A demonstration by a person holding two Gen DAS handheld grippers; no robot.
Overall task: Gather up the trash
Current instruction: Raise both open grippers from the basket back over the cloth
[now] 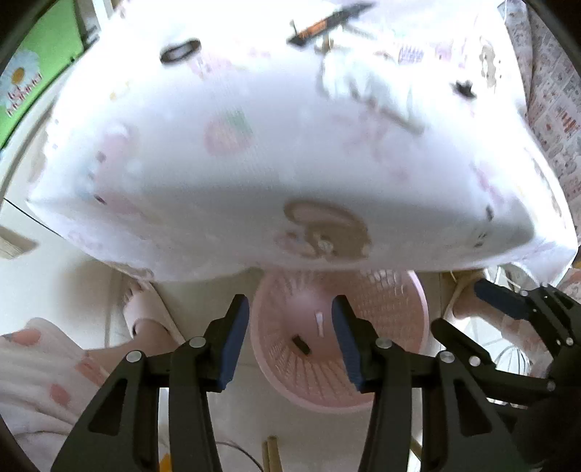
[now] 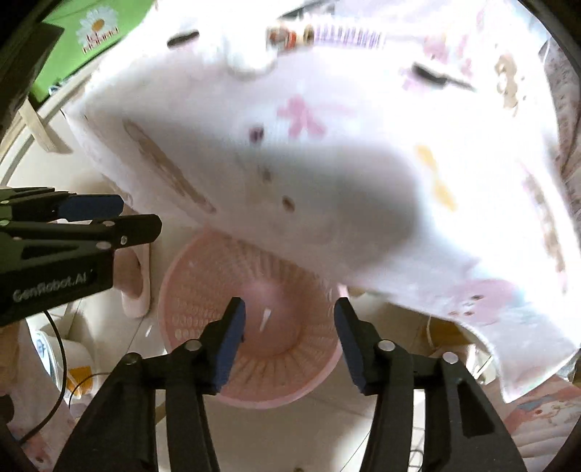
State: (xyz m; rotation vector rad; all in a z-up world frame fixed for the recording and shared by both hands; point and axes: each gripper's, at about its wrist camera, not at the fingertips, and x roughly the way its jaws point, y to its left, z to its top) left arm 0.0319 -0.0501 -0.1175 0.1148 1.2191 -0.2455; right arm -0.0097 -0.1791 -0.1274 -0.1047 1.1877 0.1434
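Both grippers hang over a pink basket (image 1: 385, 366) that stands on the floor, half tucked under the near edge of a table (image 1: 254, 174) draped in a white printed cloth. The left gripper (image 1: 290, 337) has its jaws spread wide with nothing between them; the right gripper (image 2: 288, 336) is likewise spread and empty.

Judging by what lies where, the job is partly done. In the basket, a small white scrap (image 1: 319, 323) and a small dark piece (image 1: 300, 345) already rest on the bottom. On the table, more remains: a long dark wrapper with orange print (image 1: 326, 25) at about 12 o'clock in the left view, a crumpled white tissue (image 1: 348, 76) just below it toward 1 o'clock, a dark ring-shaped thing (image 1: 180, 51) at 11 o'clock and a small black bit (image 1: 463, 89) at 2 o'clock. All are blurred, so what they are exactly is unclear.

The white scrap in the basket is slim; its long axis runs nearly straight away from the left gripper, from 6 to 12 o'clock. The wrapper on the table lies slantwise, its long axis running from 8 to 2 o'clock.
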